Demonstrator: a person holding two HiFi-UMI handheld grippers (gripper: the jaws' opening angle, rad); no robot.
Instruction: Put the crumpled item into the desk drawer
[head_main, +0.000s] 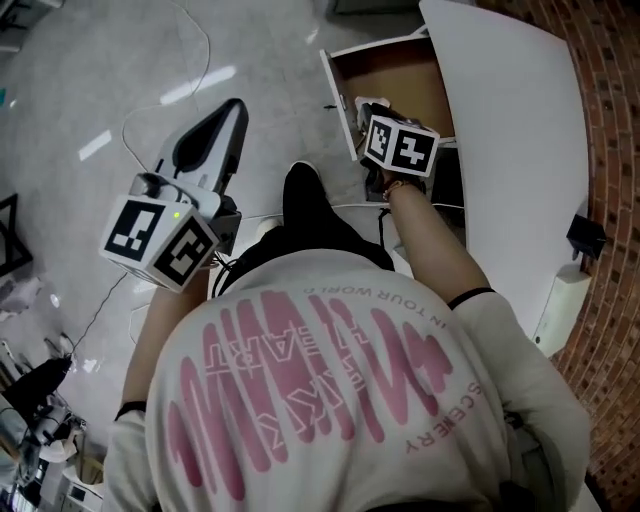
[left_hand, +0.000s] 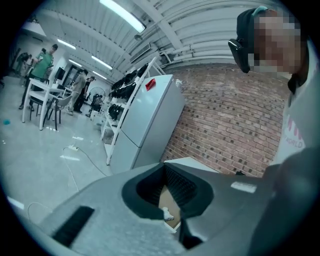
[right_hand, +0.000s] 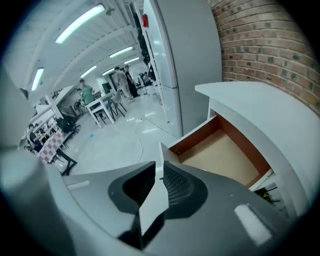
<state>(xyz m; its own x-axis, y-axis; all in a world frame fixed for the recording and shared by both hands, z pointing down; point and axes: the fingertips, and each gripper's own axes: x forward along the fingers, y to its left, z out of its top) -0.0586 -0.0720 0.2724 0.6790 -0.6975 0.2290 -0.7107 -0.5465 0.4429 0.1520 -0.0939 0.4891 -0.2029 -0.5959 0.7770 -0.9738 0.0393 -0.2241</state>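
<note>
My left gripper (head_main: 234, 110) is at ten o'clock. Its fingers are almost together, with a thin gap, and hold nothing. The crumpled item (left_hand: 167, 214) lies in the open drawer (head_main: 395, 70) at one o'clock. My right gripper (right_hand: 159, 167) is by the drawer's front, fingers almost together, empty. I think only shutting the drawer may be left.

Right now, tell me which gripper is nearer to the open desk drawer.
Right. The right gripper hangs just beside the desk drawer, at its near side. The left gripper is well off to the drawer's left, over the floor.
</note>
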